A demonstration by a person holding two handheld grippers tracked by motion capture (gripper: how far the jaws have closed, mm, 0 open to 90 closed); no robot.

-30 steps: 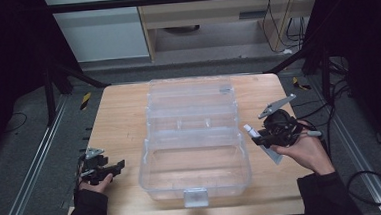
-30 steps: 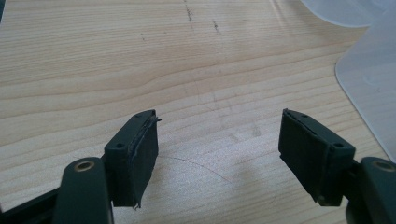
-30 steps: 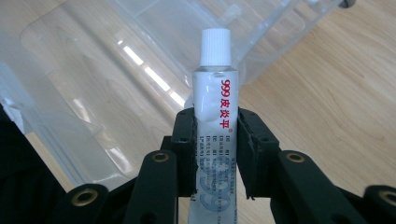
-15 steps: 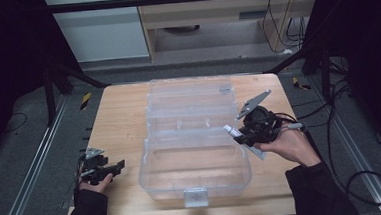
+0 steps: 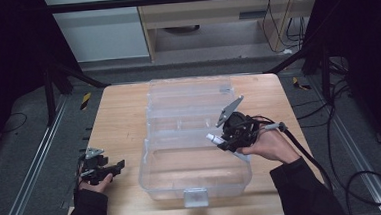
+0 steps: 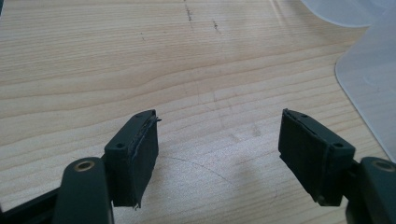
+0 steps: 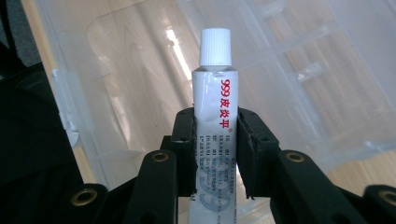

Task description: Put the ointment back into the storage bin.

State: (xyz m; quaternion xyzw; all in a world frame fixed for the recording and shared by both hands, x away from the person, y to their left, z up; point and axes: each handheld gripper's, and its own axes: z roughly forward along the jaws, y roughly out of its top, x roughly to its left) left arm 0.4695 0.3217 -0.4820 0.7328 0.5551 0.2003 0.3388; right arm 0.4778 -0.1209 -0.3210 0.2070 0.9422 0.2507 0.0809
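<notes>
R gripper (image 7: 215,154) clamps tube (image 7: 214,112) | cap fwd along jaws | over box (image 5: 198,177)

A fixed camera looks forward and down over the wooden counter (image 5: 124,121). Each gripper camera peers closely along its own fingers; all three views share the clear plastic box (image 5: 190,137).

Dim, dark-edged high view; gripper views bright, glare on clear plastic, near tongs softly blurred
</notes>
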